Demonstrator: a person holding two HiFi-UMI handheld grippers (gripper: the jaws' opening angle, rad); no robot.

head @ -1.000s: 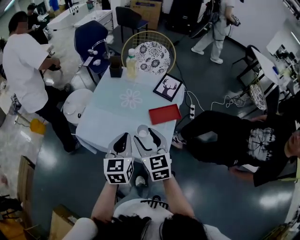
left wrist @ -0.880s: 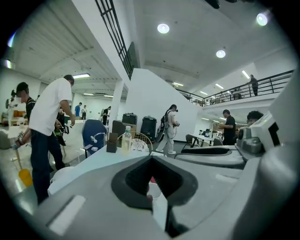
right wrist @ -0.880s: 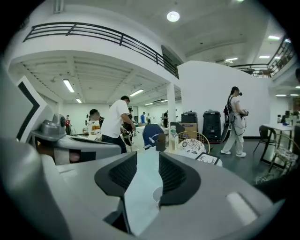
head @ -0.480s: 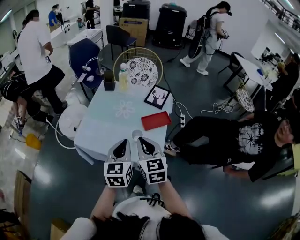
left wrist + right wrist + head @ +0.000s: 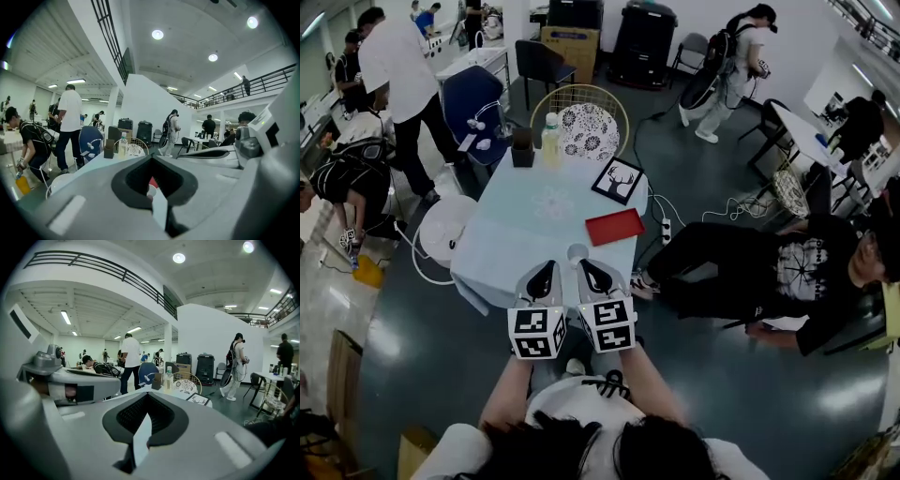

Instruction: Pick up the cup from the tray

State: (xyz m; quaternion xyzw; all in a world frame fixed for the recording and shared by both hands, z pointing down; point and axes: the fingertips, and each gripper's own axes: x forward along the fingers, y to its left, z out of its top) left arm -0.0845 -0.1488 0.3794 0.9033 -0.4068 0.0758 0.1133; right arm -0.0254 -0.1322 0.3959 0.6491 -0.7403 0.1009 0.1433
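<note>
While both forearms reach up from the bottom of the head view, the left gripper (image 5: 546,267) and right gripper (image 5: 584,266) lie side by side at lower centre. Each has its jaws pressed together and points up-frame over the near edge of the pale table (image 5: 520,234). Bare tabletop stretches above them. The red tray (image 5: 614,227) lies up and right, near the table's right edge. The cup (image 5: 577,251), small, white and open-topped, shows off the tray, right at the right gripper's tip. Whether that tip pinches its rim is unclear.
</note>
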